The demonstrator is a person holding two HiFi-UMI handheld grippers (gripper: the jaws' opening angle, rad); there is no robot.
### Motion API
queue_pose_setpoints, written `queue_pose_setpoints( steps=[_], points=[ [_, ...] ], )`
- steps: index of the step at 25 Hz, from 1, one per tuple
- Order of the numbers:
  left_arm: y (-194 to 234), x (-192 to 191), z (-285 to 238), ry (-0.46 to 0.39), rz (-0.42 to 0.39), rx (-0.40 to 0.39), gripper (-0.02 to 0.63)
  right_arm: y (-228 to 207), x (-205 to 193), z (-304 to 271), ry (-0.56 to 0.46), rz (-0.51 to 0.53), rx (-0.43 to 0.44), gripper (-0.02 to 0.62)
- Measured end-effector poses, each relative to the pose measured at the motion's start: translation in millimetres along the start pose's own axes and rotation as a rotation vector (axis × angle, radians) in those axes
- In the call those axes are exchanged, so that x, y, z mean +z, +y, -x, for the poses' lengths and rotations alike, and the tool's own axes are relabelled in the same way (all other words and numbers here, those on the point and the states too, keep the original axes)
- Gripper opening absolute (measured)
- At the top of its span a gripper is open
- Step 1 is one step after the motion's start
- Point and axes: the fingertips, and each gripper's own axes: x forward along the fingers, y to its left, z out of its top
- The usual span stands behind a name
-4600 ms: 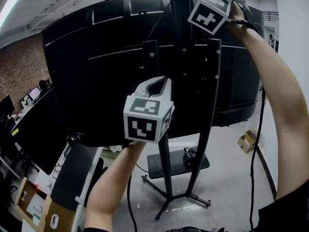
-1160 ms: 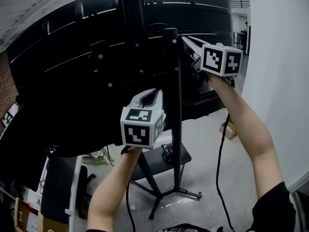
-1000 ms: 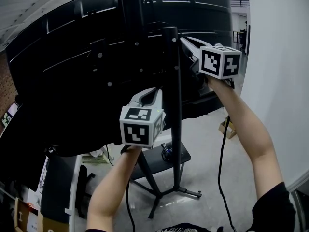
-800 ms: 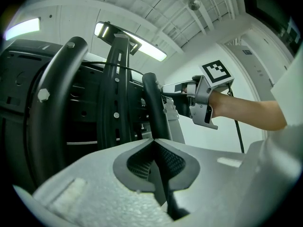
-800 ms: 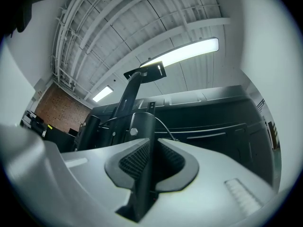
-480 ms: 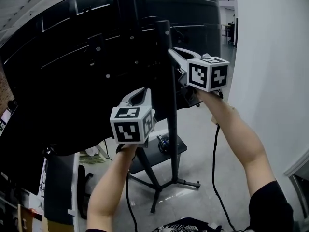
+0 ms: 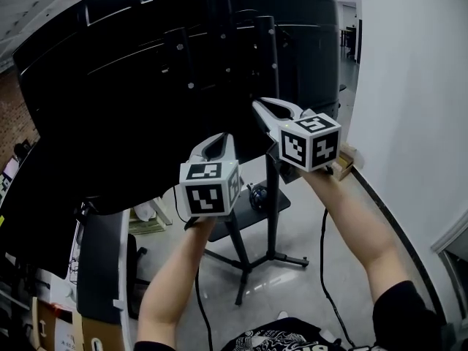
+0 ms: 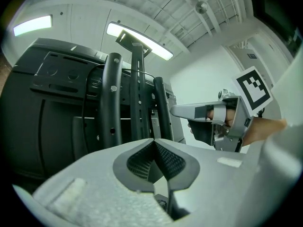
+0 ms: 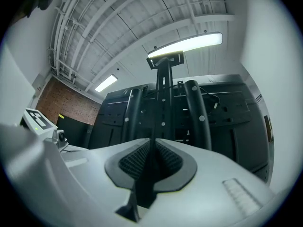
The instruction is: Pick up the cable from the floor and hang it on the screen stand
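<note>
Left gripper (image 7: pixel 219 137) and right gripper (image 7: pixel 259 107) both pinched closed, empty (right has dropped down from the stand's top). Beyond them is the screen stand (image 7: pixel 273 203). A thin cable (image 9: pixel 213 98) drapes beside its right upright, so it's probably hung.

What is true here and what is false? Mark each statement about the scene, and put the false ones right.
1. The left gripper has its claw shut. True.
2. The right gripper grips a post of the stand. False: its claw is shut on nothing, apart from the stand.
3. The screen shows its back. True.
4. The stand rests on a table. False: its feet rest on the floor.
5. A ceiling light is lit. True.
</note>
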Motion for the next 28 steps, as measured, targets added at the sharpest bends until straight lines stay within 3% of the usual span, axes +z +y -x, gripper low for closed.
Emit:
queue_pose_setpoints(
  steps=[18,28],
  points=[
    [-2.4,-68.0,113.2,0.058,0.014,0.044,-0.002,122.8,-100.9,65.5,0.106,-0.049,-0.007,0.005],
    [-27.0,-115.4,180.5,0.081,0.115,0.054,-0.002,181.5,-152.0,130.5,0.153,-0.053,-0.054,0.005]
  ],
)
